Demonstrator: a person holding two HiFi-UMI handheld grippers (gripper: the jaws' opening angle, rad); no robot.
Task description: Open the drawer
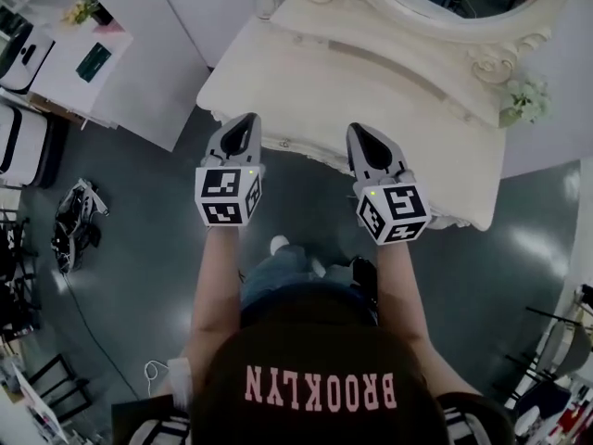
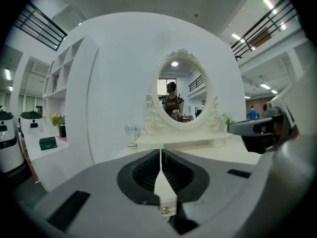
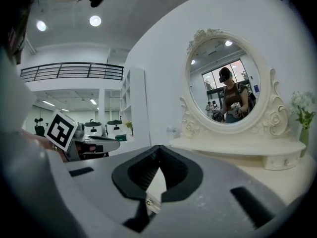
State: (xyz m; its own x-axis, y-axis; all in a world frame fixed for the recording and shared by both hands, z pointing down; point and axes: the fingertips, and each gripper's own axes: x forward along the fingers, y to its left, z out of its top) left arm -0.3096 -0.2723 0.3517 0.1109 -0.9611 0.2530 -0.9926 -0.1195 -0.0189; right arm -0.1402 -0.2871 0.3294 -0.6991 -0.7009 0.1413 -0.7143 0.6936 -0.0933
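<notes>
A cream dressing table [image 1: 324,82] with an oval mirror [image 2: 181,90] stands before me. Its drawer front with a small gold knob [image 2: 164,210] shows low between the left jaws, and the knob [image 3: 148,201] shows again below the right jaws. My left gripper [image 1: 243,119] hovers at the table's front edge, left of centre, shut and holding nothing. The right gripper [image 1: 359,128] is level with it, right of centre, also shut and empty. In their own views the left gripper [image 2: 161,150] and the right gripper [image 3: 158,148] point at the table, short of the knob.
A small jar [image 2: 131,135] stands at the tabletop's back left and a flower vase [image 1: 526,100] at its right end. A little shelf drawer [image 3: 285,161] sits under the mirror's right side. White shelving [image 1: 83,58] and machines [image 1: 74,221] lie to the left.
</notes>
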